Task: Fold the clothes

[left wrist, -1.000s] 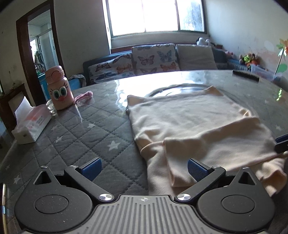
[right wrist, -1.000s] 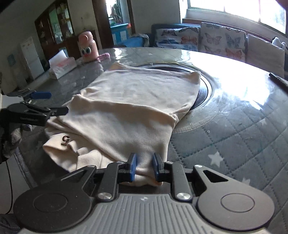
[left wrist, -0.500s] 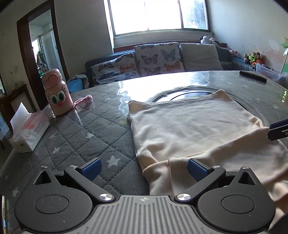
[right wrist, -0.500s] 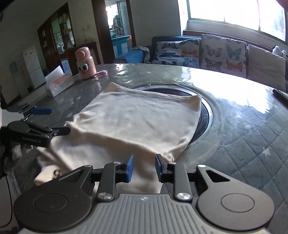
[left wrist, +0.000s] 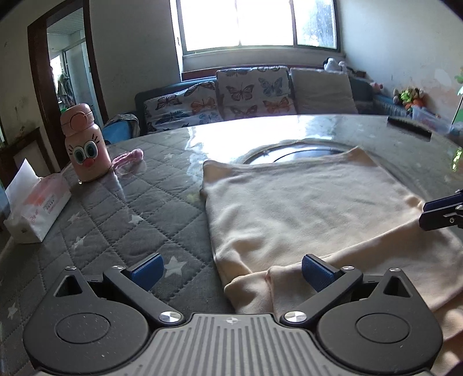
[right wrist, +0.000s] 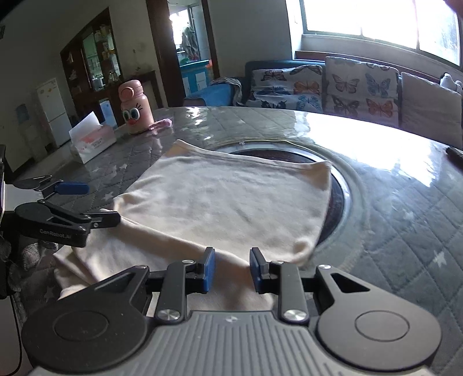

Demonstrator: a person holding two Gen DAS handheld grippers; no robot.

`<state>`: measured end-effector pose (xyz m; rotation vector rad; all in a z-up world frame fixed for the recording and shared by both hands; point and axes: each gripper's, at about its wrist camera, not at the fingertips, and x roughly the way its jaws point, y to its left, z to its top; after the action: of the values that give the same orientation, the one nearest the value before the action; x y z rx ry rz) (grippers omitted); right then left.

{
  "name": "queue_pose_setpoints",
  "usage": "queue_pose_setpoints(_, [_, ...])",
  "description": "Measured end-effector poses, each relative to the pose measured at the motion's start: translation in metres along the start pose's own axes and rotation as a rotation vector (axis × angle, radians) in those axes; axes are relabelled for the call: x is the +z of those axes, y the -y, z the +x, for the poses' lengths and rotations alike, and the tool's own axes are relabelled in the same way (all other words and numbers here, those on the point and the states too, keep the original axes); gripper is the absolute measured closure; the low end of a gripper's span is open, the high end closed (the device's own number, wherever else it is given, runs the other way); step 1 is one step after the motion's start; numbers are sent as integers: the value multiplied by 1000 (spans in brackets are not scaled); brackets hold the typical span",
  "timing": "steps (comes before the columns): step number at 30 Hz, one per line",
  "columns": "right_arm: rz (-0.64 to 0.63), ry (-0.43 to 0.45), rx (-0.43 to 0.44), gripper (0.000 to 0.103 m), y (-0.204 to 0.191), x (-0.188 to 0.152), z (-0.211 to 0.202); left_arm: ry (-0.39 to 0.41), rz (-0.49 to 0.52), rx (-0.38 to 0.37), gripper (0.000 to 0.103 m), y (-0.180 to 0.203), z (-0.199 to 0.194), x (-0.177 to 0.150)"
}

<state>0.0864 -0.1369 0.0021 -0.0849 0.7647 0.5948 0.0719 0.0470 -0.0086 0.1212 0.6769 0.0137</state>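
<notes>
Cream-coloured soft knit garment [left wrist: 303, 208] spread flat across the grey quilted, star-printed tablecloth [left wrist: 115, 219] under a glossy clear cover, its far hem reaching over the rim of the dark round recess [right wrist: 338, 196] in the middle of the table, its near part doubled into a loose fold close to both cameras. Left gripper [left wrist: 231, 267] with jaws spread wide, blue pads well apart, nothing between them touched; left pad over bare tablecloth, right pad over the folded near edge of the garment, contact there not clear. Right gripper [right wrist: 230, 270] part open, a moderate gap between its blue pads, cream cloth visible in that gap and below it, but no pinch on the fabric evident. Seen from the right wrist, left gripper low at the garment's left edge, one black finger lying over the cloth. Seen from the left wrist, tip of the right gripper at the right border, over the garment's right side. Pink cartoon-faced drinking bottle [left wrist: 85, 144] upright on the far left of the table, a small pink fuzzy item [left wrist: 128, 157] just beside it, a white and pink tissue box [left wrist: 34, 208] nearer the table edge. Butterfly-print sofa cushions [left wrist: 251, 97] beyond the table beneath a bright window [left wrist: 257, 23].
</notes>
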Motion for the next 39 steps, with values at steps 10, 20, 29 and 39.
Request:
queue_pose_setpoints(10, [-72,-20,10,66,-15,-7,-10,18,52,-14,0,2,-18,-9])
queue_pose_setpoints(20, [-217,-37,3,63,-49,-36,-21,42,157,-23,0,28,-47,-34])
queue_pose_setpoints(29, [-183,-30,-9,63,-47,-51,-38,72,181,8,0,26,-69,-47])
queue_pose_setpoints(39, [-72,-20,-12,63,-31,-68,-60,106,253,-51,0,21,-113,-70])
